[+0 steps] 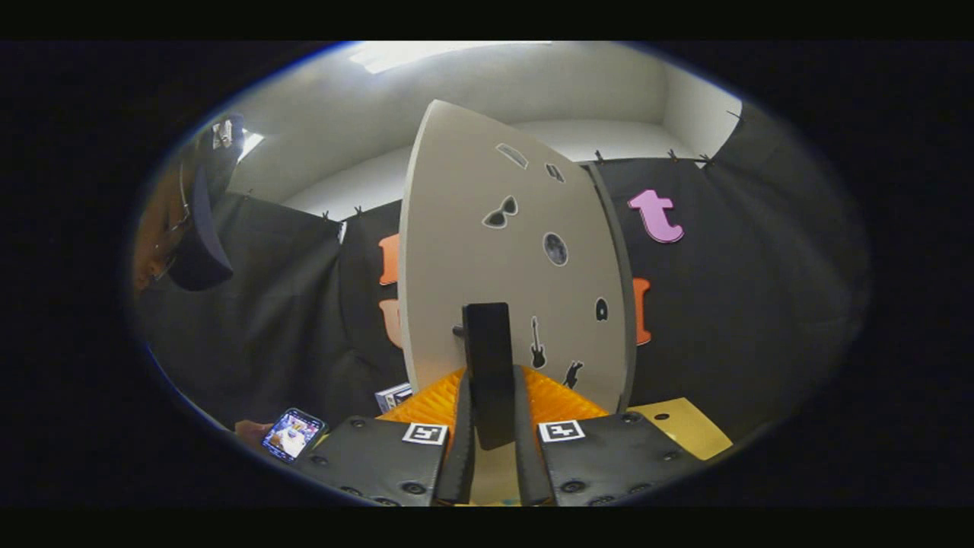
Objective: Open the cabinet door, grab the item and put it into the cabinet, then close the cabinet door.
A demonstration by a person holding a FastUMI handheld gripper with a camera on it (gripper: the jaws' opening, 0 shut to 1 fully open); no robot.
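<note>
Item [488, 365], a dark flat slab standing upright, sits pinched between the jaws of the gripper [491, 396]; both fingers [461, 449] press its lower sides, and it rises well above their tips, covering the middle of what lies ahead; one such item is in sight. On each finger mount sits a square printed marker [424, 433], two in all, one to each side of the held slab. Just beyond the fingers lies a ribbed orange surface [555, 403], and beside it to the right a bare yellow stretch of tabletop [689, 426] with one small dark dot on it. Left of the gripper, low and near, a person's hand [251, 431] holds one lit phone [293, 434]; a small box [393, 396] rests a little farther in, by the foot of the cabinet. Straight ahead stands the cabinet door [487, 266], a pale panel rising tall behind the item; its dark edge [618, 289] shows along the right side; seven small dark stickers are scattered over the face, among them sunglasses, a round moon and a guitar; a small dark knob [458, 331] pokes out just left of the slab. Behind the cabinet hangs the black cloth wall [761, 304], clipped along its top, with a pale wall [472, 84] and one ceiling light [396, 55] above; a person's shoulder and head show far left.
</note>
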